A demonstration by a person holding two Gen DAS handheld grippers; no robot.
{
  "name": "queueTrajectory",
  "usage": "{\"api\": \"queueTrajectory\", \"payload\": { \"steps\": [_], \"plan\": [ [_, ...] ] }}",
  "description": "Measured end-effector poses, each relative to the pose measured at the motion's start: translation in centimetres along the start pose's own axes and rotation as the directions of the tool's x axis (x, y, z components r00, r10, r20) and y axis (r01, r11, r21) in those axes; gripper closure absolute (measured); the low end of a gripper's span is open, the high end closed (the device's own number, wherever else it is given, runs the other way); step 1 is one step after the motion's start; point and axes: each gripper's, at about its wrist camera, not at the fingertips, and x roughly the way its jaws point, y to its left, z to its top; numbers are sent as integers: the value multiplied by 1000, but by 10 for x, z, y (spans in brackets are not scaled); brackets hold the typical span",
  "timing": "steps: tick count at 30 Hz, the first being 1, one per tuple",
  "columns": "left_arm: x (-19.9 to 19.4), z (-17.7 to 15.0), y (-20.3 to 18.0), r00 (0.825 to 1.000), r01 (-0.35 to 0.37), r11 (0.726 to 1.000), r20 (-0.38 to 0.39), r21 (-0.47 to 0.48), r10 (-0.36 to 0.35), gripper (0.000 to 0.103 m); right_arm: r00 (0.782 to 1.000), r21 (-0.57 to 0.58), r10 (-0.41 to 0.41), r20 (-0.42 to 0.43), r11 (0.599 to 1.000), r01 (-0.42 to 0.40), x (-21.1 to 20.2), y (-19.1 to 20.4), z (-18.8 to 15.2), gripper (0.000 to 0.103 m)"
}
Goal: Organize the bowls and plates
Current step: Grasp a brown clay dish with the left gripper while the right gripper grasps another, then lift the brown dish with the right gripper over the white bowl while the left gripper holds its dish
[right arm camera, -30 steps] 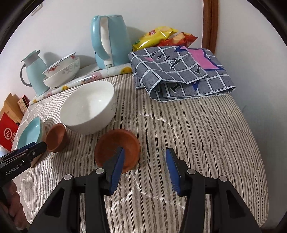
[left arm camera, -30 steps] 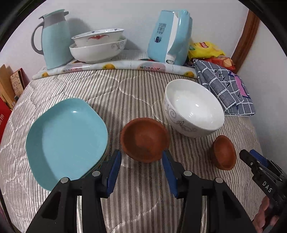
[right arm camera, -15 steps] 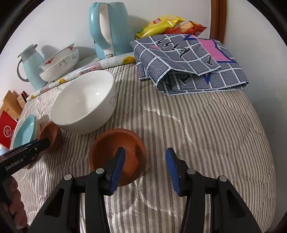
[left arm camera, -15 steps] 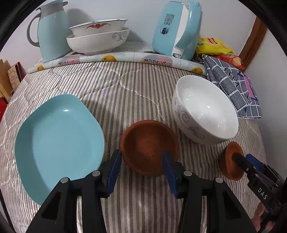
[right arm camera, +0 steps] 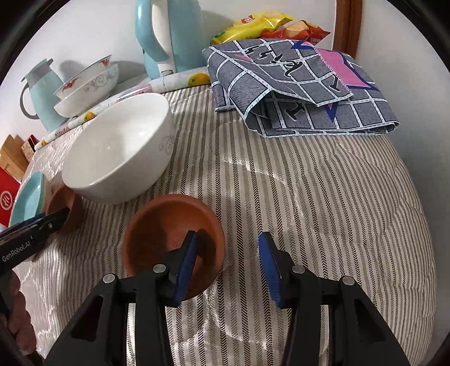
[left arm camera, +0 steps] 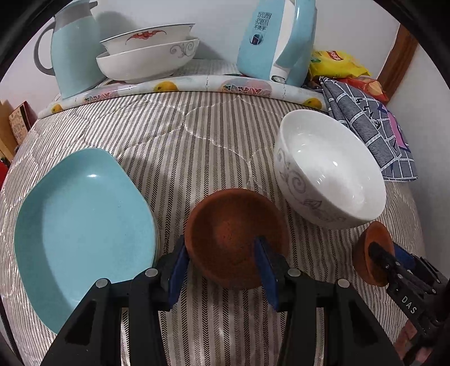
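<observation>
A brown bowl (left arm camera: 227,233) sits on the striped cover in front of my left gripper (left arm camera: 222,263), which is open; its right finger reaches inside the bowl and its left finger is outside the rim. A second brown bowl (right arm camera: 166,225) lies under my right gripper (right arm camera: 229,263), also open, left finger inside it, right finger outside over the cover. A large white bowl (left arm camera: 329,171) stands between them, also in the right wrist view (right arm camera: 118,149). A light blue plate (left arm camera: 81,222) lies at the left.
Two stacked white bowls (left arm camera: 149,53), a blue jug (left arm camera: 73,45) and a blue kettle (left arm camera: 272,36) stand at the back on a patterned mat. A folded checked cloth (right arm camera: 303,87) and snack bags (right arm camera: 264,25) lie at the back right. The wall is close on the right.
Both grippers have moved forward and down onto their brown bowls; one finger of each now sits inside the rim. Both stay open.
</observation>
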Motion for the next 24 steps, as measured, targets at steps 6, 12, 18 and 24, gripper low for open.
{"api": "queueTrajectory", "payload": {
  "steps": [6,12,18,24],
  "plan": [
    [3,0,0,1000,-16,1000,-5,7,16,64,1000,8,-9,9,1000,9,2,0,0,59],
    [4,-2,-1,999,-36,999,10,8,36,72,1000,20,19,-13,1000,-19,6,-5,2,59],
    [2,-1,7,999,-32,999,20,-16,32,87,1000,23,14,-12,1000,-14,6,-3,2,60],
    [-8,-1,4,999,-12,1000,42,-7,12,94,999,15,39,5,999,-39,3,6,0,90]
  ]
}}
